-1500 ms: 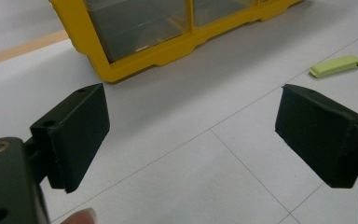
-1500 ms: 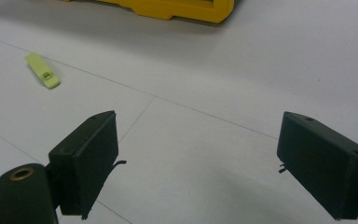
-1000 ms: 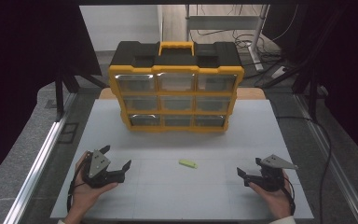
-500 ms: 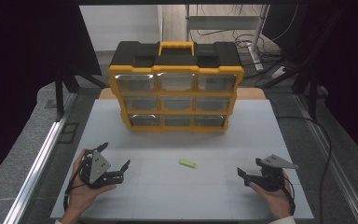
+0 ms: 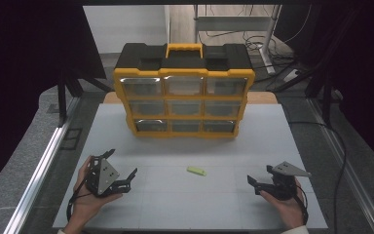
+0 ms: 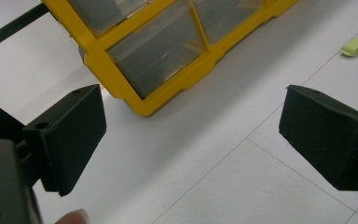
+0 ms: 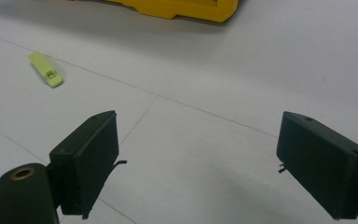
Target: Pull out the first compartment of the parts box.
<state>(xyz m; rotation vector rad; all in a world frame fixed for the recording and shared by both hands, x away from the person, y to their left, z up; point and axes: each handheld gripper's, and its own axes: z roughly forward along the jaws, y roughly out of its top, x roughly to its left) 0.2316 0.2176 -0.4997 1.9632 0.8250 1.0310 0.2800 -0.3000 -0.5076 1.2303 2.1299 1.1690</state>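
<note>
A white bench [image 5: 175, 204] with thin grid lines stands in a dark room, with grey floor on both sides.

Nearest to the person, the left tool [image 5: 126, 179] sits low over the front left part of the bench, held in the left hand [image 5: 85, 195]. Its two black jaws are wide apart and hold nothing. In the left gripper view, white bench shows between them.

The right tool [image 5: 253, 184] is at the front right, held in the right hand [image 5: 285, 204]. Its jaws are wide apart too, with nothing in them. A grey three-cornered plate sits on top of it.

Between the two tools, a bit farther out, lies a small light green piece [image 5: 196, 171]. It lies flat on the bench, apart from both tools. It is flat and long, and in the right gripper view it has a small notch on top.

Farther back stands a yellow and black drawer box [image 5: 184, 92]. It has three rows of three clear drawers, all pushed in, and a yellow handle on top. What is in the drawers cannot be told.

Behind the box are cables and a metal frame on the floor.
</note>
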